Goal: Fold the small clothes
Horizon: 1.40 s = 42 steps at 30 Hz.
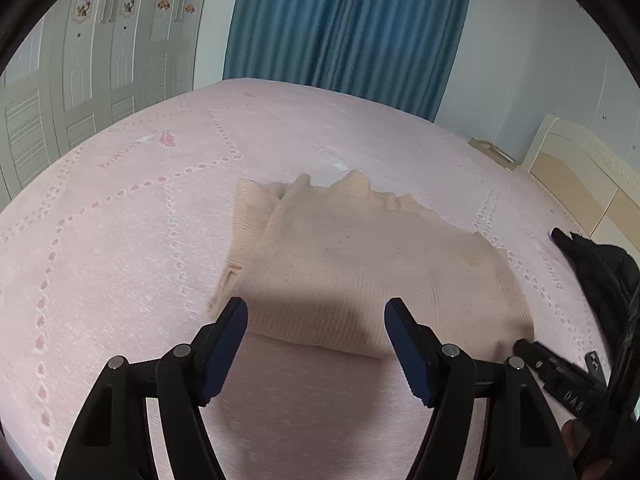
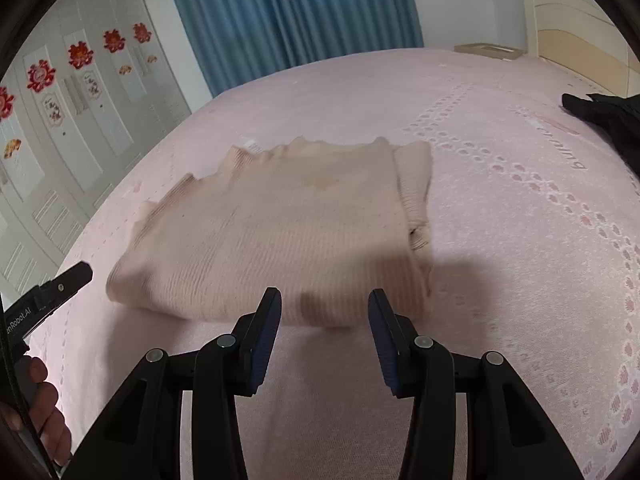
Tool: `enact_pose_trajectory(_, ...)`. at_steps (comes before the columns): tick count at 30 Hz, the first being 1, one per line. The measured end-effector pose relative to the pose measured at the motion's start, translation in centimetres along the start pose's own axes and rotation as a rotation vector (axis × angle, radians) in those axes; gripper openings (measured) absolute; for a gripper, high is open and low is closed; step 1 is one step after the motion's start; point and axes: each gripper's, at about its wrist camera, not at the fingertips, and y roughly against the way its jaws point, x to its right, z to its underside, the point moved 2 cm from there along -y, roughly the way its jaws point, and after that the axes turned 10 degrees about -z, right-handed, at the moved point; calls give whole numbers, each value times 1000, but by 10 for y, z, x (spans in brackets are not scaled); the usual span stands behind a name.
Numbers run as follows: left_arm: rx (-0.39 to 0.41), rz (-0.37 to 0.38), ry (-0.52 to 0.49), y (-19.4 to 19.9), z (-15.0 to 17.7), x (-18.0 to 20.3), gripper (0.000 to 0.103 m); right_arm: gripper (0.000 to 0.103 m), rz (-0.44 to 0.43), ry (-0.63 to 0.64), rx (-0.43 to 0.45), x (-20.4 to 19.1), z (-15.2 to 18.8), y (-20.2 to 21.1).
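A beige ribbed knit garment (image 1: 360,264) lies folded on the pink bed cover, also in the right wrist view (image 2: 280,224). Its ruffled edge points away from me. My left gripper (image 1: 316,312) is open and empty, just above the garment's near edge. My right gripper (image 2: 324,304) is open and empty, also over the near edge. The tip of the right gripper shows at the right in the left wrist view (image 1: 560,368). The tip of the left gripper shows at the left in the right wrist view (image 2: 56,288).
The pink bed cover (image 1: 160,240) fills both views. A black piece of clothing (image 1: 600,264) lies at the right, also seen in the right wrist view (image 2: 604,116). Blue curtains (image 1: 344,24), white wardrobe doors (image 1: 80,80) and a cream headboard (image 2: 576,28) stand beyond the bed.
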Motion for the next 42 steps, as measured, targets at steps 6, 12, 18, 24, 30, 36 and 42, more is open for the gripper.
enact_pose_trajectory(6, -67, 0, -23, -26, 22, 4, 70, 45, 79, -19, -26, -1, 3, -6)
enact_pose_trajectory(12, -83, -9, -53, -31, 34, -2, 70, 45, 0, -166, -64, 4, 3, -15)
enact_pose_trajectory(18, -118, 50, -26, -45, 41, -16, 70, 45, 23, -110, -64, -5, 7, -19)
enact_pose_trajectory(24, -194, 184, 84, -60, 38, -33, 71, 45, -1, -155, -130, 11, 12, -31)
enact_pose_trajectory(30, -240, 271, 244, -76, 27, -44, 71, 46, -33, -198, -152, 16, 12, -39)
enact_pose_trajectory(36, -274, 262, 350, -94, 15, -38, 70, 46, -67, -219, -157, 19, 17, -33)
enact_pose_trajectory(42, -248, 224, 329, -99, 14, -25, 70, 46, -113, -289, -139, 27, 21, -27)
